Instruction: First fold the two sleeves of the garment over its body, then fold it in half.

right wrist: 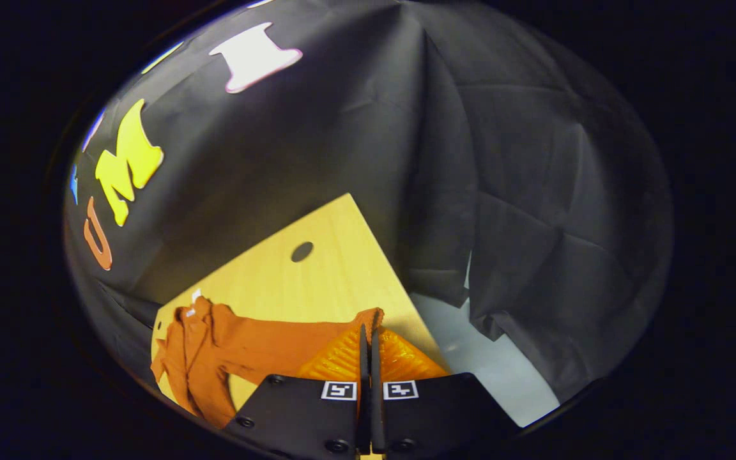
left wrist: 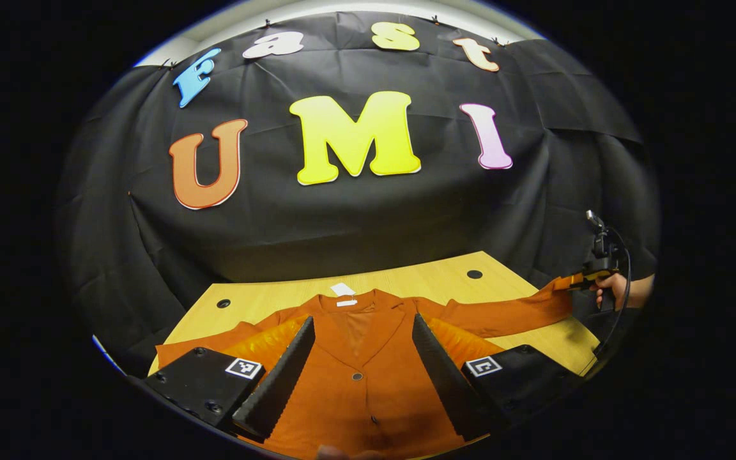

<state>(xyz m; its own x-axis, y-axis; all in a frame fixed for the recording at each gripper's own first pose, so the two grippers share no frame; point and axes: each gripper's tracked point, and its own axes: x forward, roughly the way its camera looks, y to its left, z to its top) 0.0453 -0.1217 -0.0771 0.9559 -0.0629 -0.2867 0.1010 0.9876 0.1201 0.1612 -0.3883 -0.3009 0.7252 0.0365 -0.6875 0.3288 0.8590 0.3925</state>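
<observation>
So the biggest thing here is the wooden table [left wrist: 419, 276], light yellow top with a couple of round dark holes in it, sitting in front of the black cloth wall [left wrist: 355, 217]. Spread out on it is the orange garment [left wrist: 368, 377], a button-up top with a collar, lying face up with the collar at the far side and a white tag [left wrist: 343, 289] poking out just past the neckline. In the left gripper view it covers the near middle of the table, buttons running down the front toward the camera. Its right sleeve [left wrist: 502, 314] is stretched out straight to the right, all the way to the table's right edge, and the left sleeve [left wrist: 214, 342] lies out toward the left edge. The left gripper [left wrist: 361, 364] hangs over the chest of the garment with its fingers spread wide apart, nothing between them, just the shirt front showing in the gap. Over at the far right of that view you can see a hand [left wrist: 612, 285] holding the other tool right at the sleeve's end. In the right gripper view the right gripper [right wrist: 368, 348] has its fingers pressed together on the cuff [right wrist: 368, 317] of that sleeve, with the orange fabric pinched at the tips, near the table's corner. Grey floor [right wrist: 489, 358] shows just beyond that edge.
</observation>
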